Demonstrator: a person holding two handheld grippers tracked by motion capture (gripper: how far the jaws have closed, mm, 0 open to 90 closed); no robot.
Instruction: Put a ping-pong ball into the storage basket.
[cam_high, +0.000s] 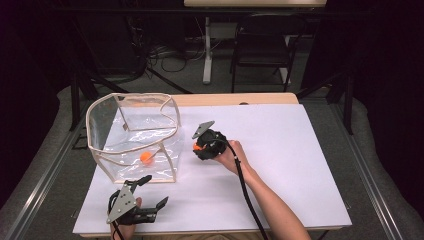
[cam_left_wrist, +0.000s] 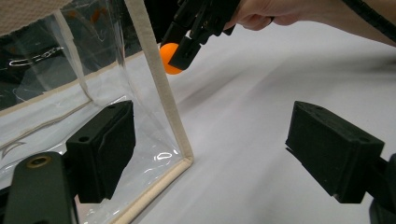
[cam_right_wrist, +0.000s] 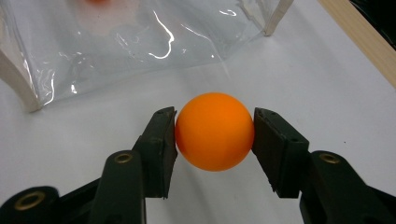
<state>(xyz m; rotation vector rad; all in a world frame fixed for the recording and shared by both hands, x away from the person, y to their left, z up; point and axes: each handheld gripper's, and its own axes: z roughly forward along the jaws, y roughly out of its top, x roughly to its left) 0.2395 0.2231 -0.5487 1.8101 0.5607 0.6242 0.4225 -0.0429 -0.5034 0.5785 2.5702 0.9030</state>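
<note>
Here the right gripper (cam_right_wrist: 215, 133) is clamped on an orange ping-pong ball (cam_right_wrist: 215, 131), held above the tabletop (cam_high: 280, 150) just beside the clear plastic pouch (cam_high: 134, 135), likely to drop it in beside another ball (cam_high: 146, 158). The left gripper (cam_left_wrist: 210, 149), jaws spread and empty, waits at the pouch's corner.

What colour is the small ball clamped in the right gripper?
Orange ball; the right gripper view shows it best.

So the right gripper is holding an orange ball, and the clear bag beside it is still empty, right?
Not quite. The right gripper does hold an orange ball, but the clear bag is not empty: the high view shows another orange ball lying inside it, near the bottom.
</note>
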